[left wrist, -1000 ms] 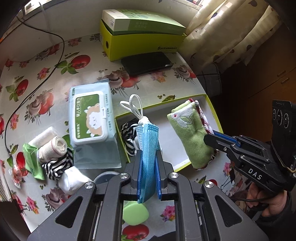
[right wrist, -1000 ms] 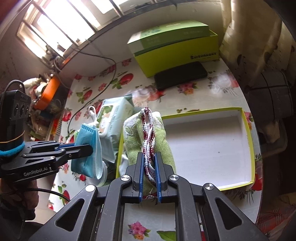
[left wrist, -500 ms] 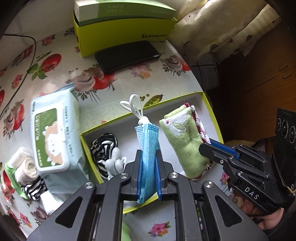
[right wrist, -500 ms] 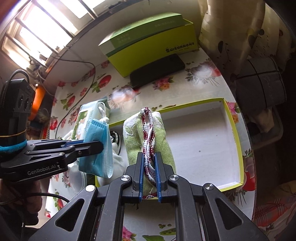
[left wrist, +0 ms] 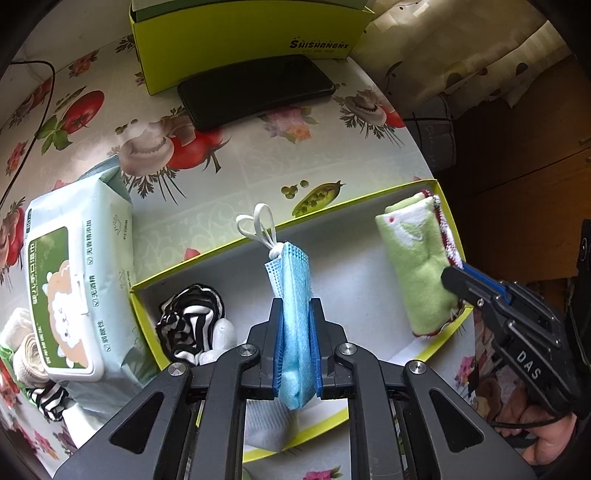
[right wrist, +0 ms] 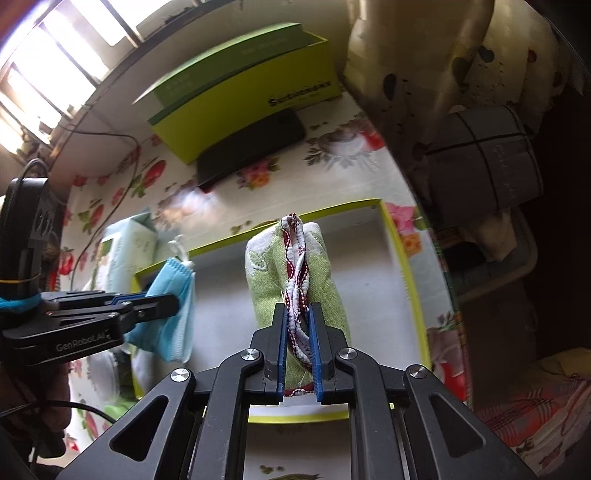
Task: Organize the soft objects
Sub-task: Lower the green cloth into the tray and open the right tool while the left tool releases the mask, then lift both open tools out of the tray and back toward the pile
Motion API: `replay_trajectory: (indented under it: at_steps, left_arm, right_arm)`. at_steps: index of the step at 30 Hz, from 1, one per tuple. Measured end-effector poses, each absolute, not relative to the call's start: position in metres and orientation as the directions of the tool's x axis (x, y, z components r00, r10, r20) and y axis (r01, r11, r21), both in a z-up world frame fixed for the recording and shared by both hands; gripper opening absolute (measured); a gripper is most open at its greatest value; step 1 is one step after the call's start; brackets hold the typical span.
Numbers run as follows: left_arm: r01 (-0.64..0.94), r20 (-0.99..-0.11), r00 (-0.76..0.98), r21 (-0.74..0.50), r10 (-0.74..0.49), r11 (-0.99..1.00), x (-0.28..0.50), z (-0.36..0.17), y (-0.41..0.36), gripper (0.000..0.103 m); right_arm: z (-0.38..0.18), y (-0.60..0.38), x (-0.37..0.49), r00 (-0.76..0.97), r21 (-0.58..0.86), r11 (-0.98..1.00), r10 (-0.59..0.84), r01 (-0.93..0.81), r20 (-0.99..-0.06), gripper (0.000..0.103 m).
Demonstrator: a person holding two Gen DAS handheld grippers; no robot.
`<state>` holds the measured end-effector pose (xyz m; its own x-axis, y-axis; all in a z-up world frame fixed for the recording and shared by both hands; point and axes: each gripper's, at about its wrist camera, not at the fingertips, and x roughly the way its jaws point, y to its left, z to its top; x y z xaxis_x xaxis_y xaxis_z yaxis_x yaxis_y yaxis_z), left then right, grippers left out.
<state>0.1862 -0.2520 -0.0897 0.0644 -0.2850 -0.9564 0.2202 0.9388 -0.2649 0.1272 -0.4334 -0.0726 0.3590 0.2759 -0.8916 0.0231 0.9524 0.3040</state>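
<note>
My left gripper is shut on a folded blue face mask with white ear loops, hanging over the shallow yellow-edged box. My right gripper is shut on a folded green towel with a red-and-white trim, also above that box. The left wrist view shows the towel at the box's right side with the right gripper clamped on its edge. In the right wrist view the mask hangs from the left gripper at the box's left. A black-and-white striped sock and a white sock lie in the box.
A pack of wet wipes lies left of the box, with rolled socks beyond it. A black phone and a lime carton sit at the back. Curtains and a grey basket stand off the table's right edge.
Both grippers have sunk and moved over the box, each still clamped on its cloth. The box now fills more of both views, and the wipes pack has slid toward the left.
</note>
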Motion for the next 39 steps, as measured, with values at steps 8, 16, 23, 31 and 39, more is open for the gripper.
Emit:
replay_trajectory:
  at_steps: [8,16,23,31,39]
  left_arm:
    - [0.212,-0.959,0.067,-0.255,-0.275,0.943,0.189,-0.093,-0.254,0.016]
    - [0.188,-0.962,0.076,-0.245,-0.263,0.951,0.187,-0.089,-0.249,0.03]
    - [0.198,-0.959,0.098,-0.242,-0.265,0.95,0.183,-0.072,-0.247,0.03]
    - [0.255,-0.959,0.082,-0.243,-0.272,0.936,0.17,-0.066,-0.254,0.03]
    - [0.284,-0.959,0.06,-0.249,-0.276,0.926,0.166,-0.069,-0.263,0.03]
  right_arm:
    - [-0.081,-0.452,0.136,0.365,0.198,0.979,0.171,0.039,-0.915,0.011]
    - [-0.092,-0.449,0.14,0.36,0.155,0.988,0.137,0.022,-0.923,0.012]
    - [-0.083,-0.446,0.137,0.374,0.175,0.984,0.154,0.021,-0.914,0.021]
    - [-0.074,-0.443,0.131,0.381,0.182,0.983,0.163,0.013,-0.91,0.023]
    - [-0.071,-0.447,0.126,0.377,0.201,0.979,0.179,0.02,-0.909,0.023]
